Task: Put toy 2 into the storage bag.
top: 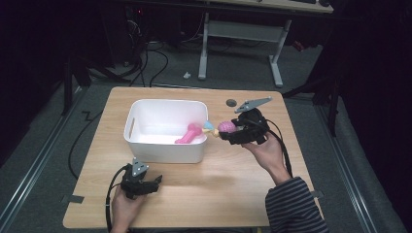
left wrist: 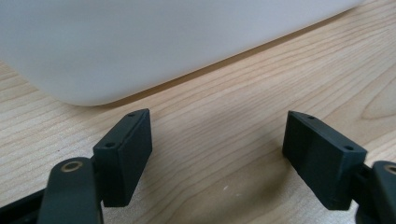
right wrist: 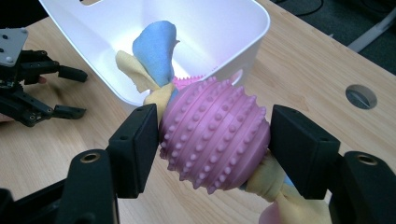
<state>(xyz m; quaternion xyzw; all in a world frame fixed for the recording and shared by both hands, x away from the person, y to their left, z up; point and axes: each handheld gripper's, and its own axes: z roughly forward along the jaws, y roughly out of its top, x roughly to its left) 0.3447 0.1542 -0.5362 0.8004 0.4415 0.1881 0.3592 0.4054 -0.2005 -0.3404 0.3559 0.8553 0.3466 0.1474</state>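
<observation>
The right claw [right wrist: 212, 149] is clamped on a pink knobbly ball toy [right wrist: 215, 135], both pads pressed against its sides, with blue and yellow cloth tails [right wrist: 154, 51] knotted through it and flopping out ahead. From above, the toy [top: 225, 127] hangs in the air just beside the right wall of the white tub [top: 165, 154], its cloth end reaching over the rim, so it looks to me like it is about to go in but has not been let go yet. A pink bone-shaped toy [top: 189, 134] already lies on the tub's floor, which suggests part of the tidying is done. The left claw [top: 145, 183] sits low on the desk [top: 218, 189] near the tub's front corner, jaws standing wide apart with nothing between them, only bare wood. I see no other loose toys on the desk, so what remains, I would guess, is carrying the ball over the rim and opening the claw to drop it.
</observation>
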